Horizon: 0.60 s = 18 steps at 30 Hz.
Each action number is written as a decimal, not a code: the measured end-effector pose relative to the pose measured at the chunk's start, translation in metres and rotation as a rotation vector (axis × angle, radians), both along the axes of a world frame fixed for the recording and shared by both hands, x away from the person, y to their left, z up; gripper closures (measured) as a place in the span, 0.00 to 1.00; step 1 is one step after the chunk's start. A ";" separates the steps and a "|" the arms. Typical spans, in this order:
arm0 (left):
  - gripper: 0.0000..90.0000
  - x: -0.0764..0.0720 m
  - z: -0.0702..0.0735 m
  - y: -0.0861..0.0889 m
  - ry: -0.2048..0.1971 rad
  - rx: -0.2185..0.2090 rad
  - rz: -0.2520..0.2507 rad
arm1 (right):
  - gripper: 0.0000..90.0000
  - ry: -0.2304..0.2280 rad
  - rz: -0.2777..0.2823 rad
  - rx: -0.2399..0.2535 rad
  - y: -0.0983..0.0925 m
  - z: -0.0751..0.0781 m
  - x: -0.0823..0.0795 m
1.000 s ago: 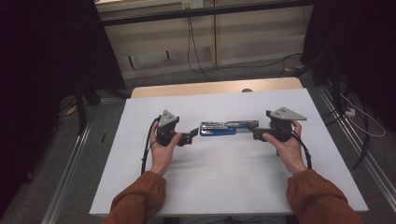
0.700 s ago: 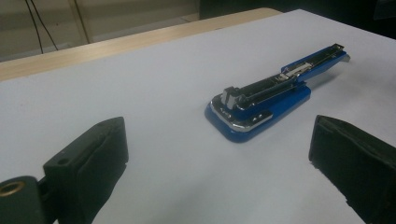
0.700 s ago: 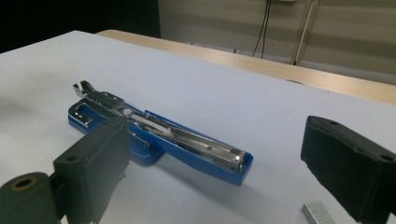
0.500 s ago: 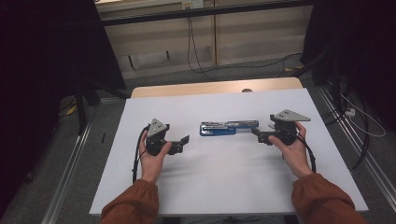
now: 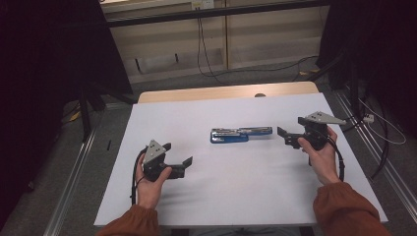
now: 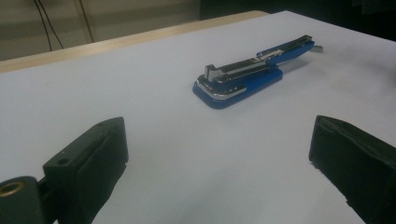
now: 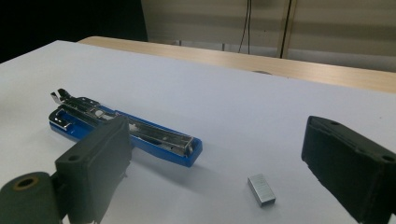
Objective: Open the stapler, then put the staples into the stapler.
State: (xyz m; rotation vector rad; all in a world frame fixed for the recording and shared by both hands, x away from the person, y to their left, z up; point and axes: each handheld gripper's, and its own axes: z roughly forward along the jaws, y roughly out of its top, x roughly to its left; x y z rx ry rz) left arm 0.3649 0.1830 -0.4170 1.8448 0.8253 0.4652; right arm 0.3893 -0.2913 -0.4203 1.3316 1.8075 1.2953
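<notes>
stapler (image 7: 126,133) blue, chrome (hinged open) | staple block (image 7: 261,189) small, metallic

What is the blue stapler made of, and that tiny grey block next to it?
The blue stapler looks like smooth, glossy blue plastic or painted metal; the look leaves that open. Its inner rail and end parts seem to be shiny bare metal, since they glint silver. The tiny grey block looks like metal too, dull silver with fine lines, probably a strip of staples.
</notes>
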 end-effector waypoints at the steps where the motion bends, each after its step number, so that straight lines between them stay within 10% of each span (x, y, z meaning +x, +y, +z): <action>1: 0.05 -0.003 0.001 0.002 0.000 -0.005 0.000 | 0.08 0.000 0.000 0.000 0.000 0.000 0.000; 9: 0.05 -0.016 -0.001 0.017 0.005 -0.011 0.056 | 0.09 0.008 -0.030 -0.076 -0.003 -0.001 0.004; 18: 0.05 -0.031 0.002 0.028 -0.017 -0.039 0.060 | 0.09 0.058 0.030 -0.049 -0.007 0.000 0.015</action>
